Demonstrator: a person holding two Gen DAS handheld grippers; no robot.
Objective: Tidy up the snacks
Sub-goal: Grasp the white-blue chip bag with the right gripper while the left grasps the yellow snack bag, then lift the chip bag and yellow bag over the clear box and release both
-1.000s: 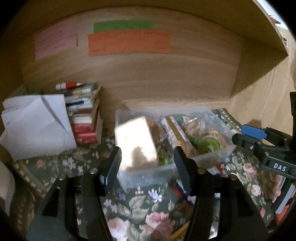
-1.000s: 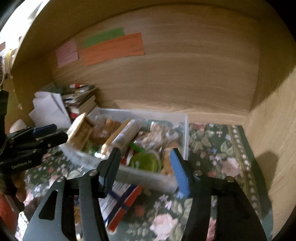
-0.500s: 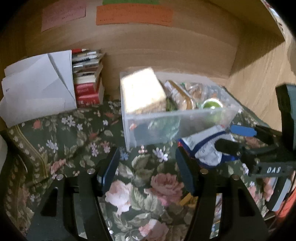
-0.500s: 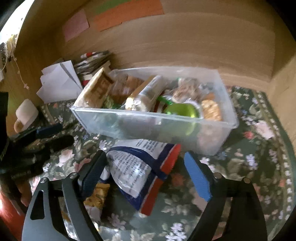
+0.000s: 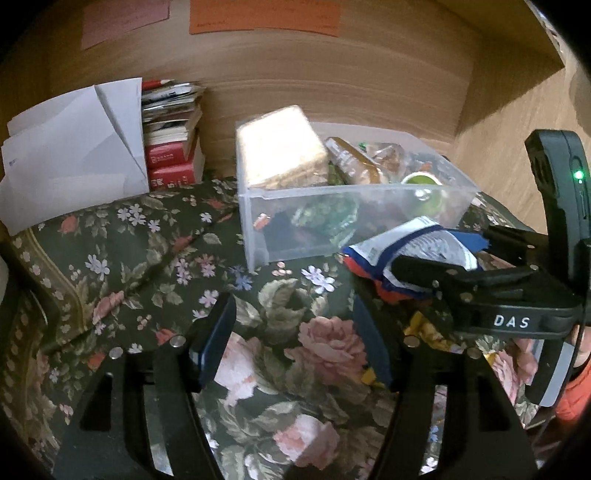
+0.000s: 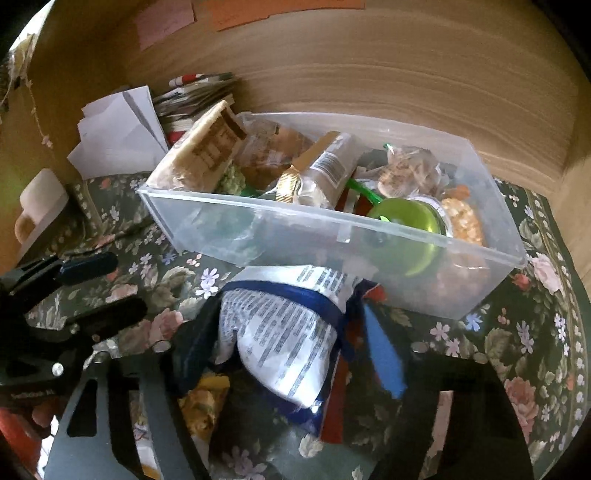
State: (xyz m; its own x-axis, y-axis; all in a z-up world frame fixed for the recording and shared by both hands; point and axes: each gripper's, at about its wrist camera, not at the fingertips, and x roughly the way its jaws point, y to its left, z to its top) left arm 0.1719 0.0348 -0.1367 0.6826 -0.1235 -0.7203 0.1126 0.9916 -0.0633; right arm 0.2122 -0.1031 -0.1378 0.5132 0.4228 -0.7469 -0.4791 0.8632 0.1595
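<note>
A clear plastic bin (image 6: 369, 236) full of snacks stands on the floral cloth (image 5: 147, 266) against the wooden back wall; it also shows in the left wrist view (image 5: 332, 206). A white, blue and red snack bag (image 6: 288, 332) lies in front of the bin, between the fingers of my right gripper (image 6: 291, 350), which close on its sides. The bag also shows in the left wrist view (image 5: 406, 251). A yellow packet (image 6: 203, 406) lies under it. My left gripper (image 5: 295, 339) is open and empty over the cloth, left of the bag.
White folded papers (image 5: 74, 155) and a stack of books (image 5: 173, 147) stand at the back left. Coloured paper notes (image 5: 266, 18) are stuck on the back wall. A wooden side wall (image 5: 517, 122) rises at the right. A beige object (image 6: 40, 203) lies at far left.
Both grippers pulled back and dipped toward the cloth. The right gripper came down around the snack bag and narrowed on it. The left gripper stayed open.
</note>
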